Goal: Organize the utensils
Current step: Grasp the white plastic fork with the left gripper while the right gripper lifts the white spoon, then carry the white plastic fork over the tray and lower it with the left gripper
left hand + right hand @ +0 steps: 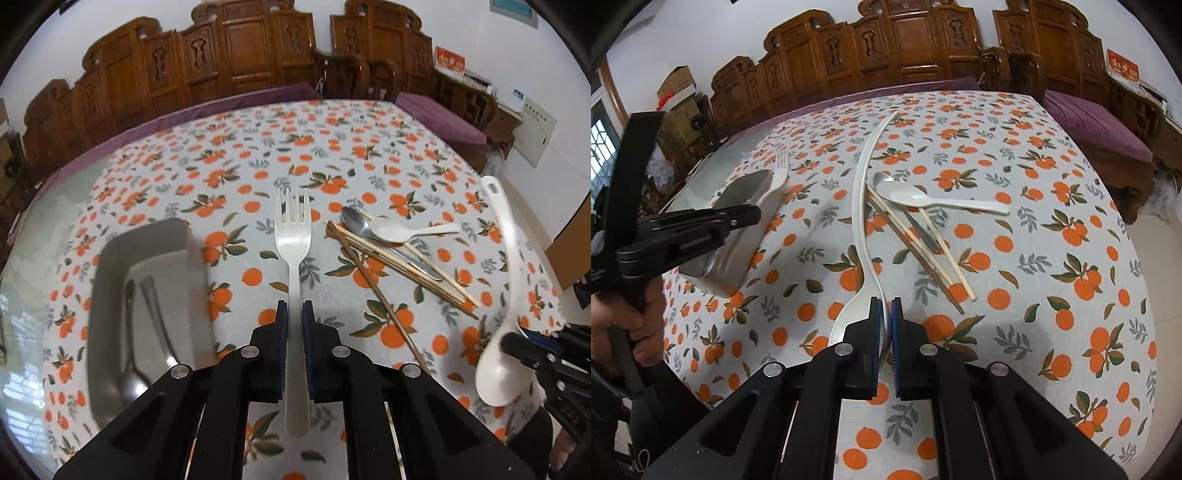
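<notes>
Utensils mid-sort on a bench under an orange-print cloth.
Left to right: a metal tray (147, 266) near the left edge already holds two metal utensils; the left claw (294, 314) is clamped on a white fork (293, 236); chopsticks (399, 266), a metal spoon (356, 221) and a small white spoon (391, 229) lie unsorted at centre; the right claw (885, 314) grips a white ladle (862, 206). Open cloth surrounds the pile, so both paths to the tray look clear.
</notes>
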`<state>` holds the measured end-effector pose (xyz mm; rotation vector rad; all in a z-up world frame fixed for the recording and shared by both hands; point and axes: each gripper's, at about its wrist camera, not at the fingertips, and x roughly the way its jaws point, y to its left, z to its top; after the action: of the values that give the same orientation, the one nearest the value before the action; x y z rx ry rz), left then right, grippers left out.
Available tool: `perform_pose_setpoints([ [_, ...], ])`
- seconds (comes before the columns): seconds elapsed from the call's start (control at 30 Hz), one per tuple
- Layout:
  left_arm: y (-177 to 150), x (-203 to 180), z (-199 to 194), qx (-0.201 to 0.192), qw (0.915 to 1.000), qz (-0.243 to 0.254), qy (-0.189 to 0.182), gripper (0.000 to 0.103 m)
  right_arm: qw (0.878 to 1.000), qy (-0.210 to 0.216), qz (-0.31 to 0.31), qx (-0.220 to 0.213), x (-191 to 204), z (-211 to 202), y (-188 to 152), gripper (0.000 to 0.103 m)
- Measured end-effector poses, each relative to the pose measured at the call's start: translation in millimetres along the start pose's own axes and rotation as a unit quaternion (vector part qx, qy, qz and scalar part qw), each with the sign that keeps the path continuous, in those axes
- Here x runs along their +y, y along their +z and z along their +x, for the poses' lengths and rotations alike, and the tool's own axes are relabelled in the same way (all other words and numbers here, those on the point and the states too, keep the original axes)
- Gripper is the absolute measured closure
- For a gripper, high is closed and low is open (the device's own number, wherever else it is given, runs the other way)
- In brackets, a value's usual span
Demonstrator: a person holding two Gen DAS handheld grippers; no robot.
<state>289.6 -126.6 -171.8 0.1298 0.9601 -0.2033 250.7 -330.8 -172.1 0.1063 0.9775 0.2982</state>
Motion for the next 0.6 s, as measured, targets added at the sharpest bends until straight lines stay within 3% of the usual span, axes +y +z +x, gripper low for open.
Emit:
perform_pose_setpoints([
  [0.6, -16, 27, -76, -0.042, 0.9990, -0.009, 0.012, 0.096, 0.999, 0.009, -0.038, -0.022, 33, -23, 4, 0.096],
])
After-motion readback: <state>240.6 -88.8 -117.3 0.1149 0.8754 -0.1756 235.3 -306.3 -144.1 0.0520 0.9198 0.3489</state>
